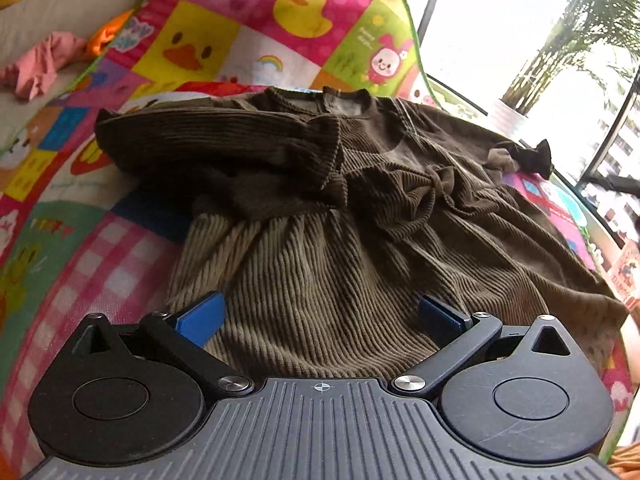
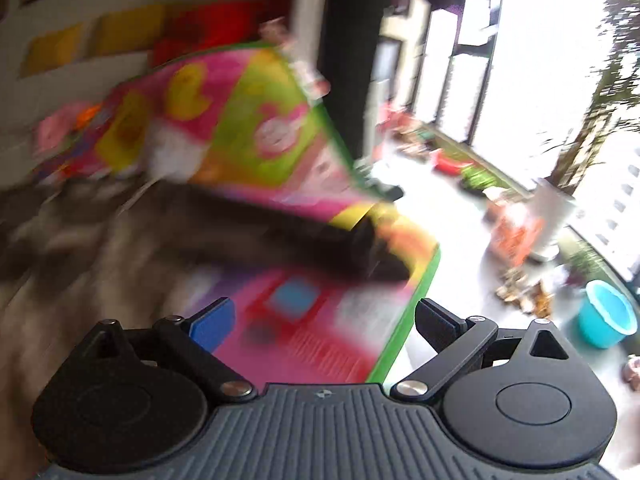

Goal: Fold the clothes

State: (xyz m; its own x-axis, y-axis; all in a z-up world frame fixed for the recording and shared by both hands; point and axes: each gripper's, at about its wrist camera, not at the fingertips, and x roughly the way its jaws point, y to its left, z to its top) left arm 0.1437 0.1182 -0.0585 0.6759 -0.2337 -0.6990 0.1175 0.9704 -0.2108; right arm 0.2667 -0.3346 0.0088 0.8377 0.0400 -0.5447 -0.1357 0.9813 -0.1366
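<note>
A brown corduroy dress (image 1: 320, 208) lies mid-frame on a cartoon play mat (image 1: 256, 32); bright windows (image 1: 500, 20) fill the upper right. The left gripper (image 1: 320, 316) and the right gripper (image 2: 324, 320) both gape wide, holding nothing.

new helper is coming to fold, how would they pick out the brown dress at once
Find the bright cartoon play mat with yellow ducks. The brown corduroy dress lies spread across its middle, one sleeve folded over its chest. Unlike the small pink garment off the mat's edge, it is dark, ribbed and has a bow.

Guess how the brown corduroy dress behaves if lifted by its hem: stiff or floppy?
Probably floppy: the brown corduroy dress already lies in soft gathers and creases on the play mat. Its ribbed fabric likely resists slipping between fingers. The folded sleeve would likely fall open.
</note>
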